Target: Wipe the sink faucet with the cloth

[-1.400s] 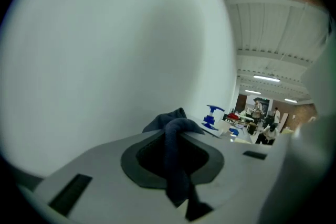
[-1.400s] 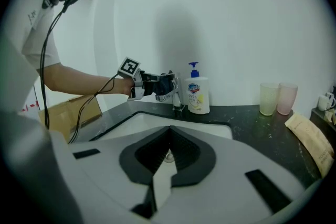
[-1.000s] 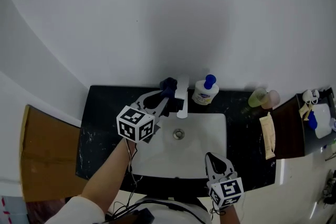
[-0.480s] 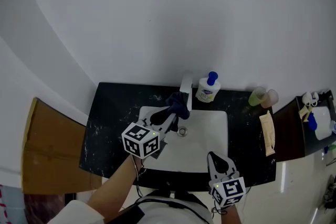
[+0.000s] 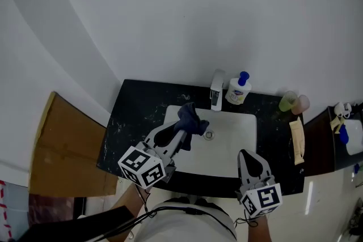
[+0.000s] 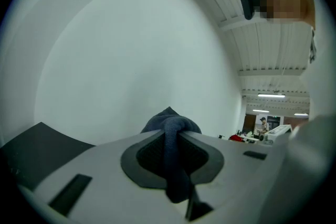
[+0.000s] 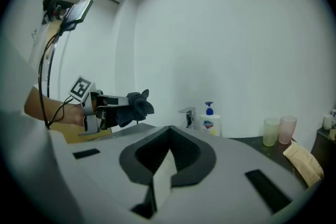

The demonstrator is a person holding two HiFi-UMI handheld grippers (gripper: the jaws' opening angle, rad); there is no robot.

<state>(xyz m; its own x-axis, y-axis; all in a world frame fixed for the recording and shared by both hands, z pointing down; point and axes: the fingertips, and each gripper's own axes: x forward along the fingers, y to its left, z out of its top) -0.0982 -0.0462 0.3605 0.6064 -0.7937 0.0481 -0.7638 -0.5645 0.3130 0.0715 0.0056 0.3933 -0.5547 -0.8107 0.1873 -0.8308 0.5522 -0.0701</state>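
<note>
A chrome faucet [image 5: 216,89] stands at the back rim of the white sink [image 5: 232,150]. My left gripper [image 5: 184,128] hovers over the basin's left half, shut on a bunched dark blue cloth [image 5: 190,118]; cloth and faucet are apart. In the left gripper view the cloth [image 6: 170,126] is pinched between the pads and bulges past the left gripper's tips [image 6: 176,136]. The right gripper view shows that gripper [image 7: 113,110], the cloth [image 7: 135,105] and the faucet [image 7: 188,115] beyond. My right gripper [image 5: 249,154] hangs by the sink's front right edge, its jaws [image 7: 169,134] shut and empty.
A soap bottle with a blue pump [image 5: 238,89] stands right of the faucet on the black counter [image 5: 133,116]. Two cups [image 5: 288,101] and a tan packet [image 5: 298,139] sit at the counter's right end. A brown board [image 5: 62,150] lies left of the counter.
My left gripper has drawn the cloth back from the faucet, toward me and over the basin's left side. The right gripper has risen slightly.
</note>
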